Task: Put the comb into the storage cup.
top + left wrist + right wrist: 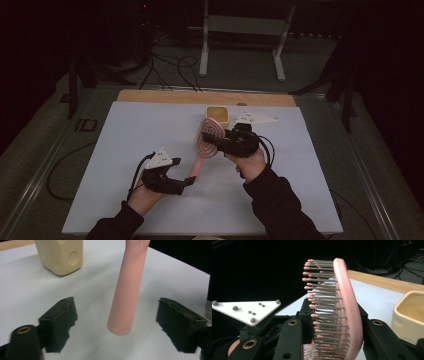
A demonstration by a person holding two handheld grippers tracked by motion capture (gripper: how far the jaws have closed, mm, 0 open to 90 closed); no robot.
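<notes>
A pink hairbrush (pixel 209 136) with grey bristles is held tilted above the white mat (pixel 125 150). My right gripper (pixel 212 141) is shut on its head (pixel 348 310), one jaw against the bristles and the other on the back. The handle (pixel 127 290) slants down toward my left gripper (pixel 188 181). In the left gripper view, that left gripper (pixel 117 325) is open, with the handle's round end between its jaws and touching neither. In the right gripper view, the right gripper (pixel 334 327) clamps the brush, and the left gripper's white plate (pixel 249 310) sits beyond it.
A cream square cup (pixel 218 114) stands on the mat just behind the brush, also seen as the cup (pixel 60 255) and the cup (pixel 409 315). A wooden table edge (pixel 200 96) runs along the back. Cables (pixel 170 65) and a metal frame (pixel 240 30) lie on the floor beyond.
</notes>
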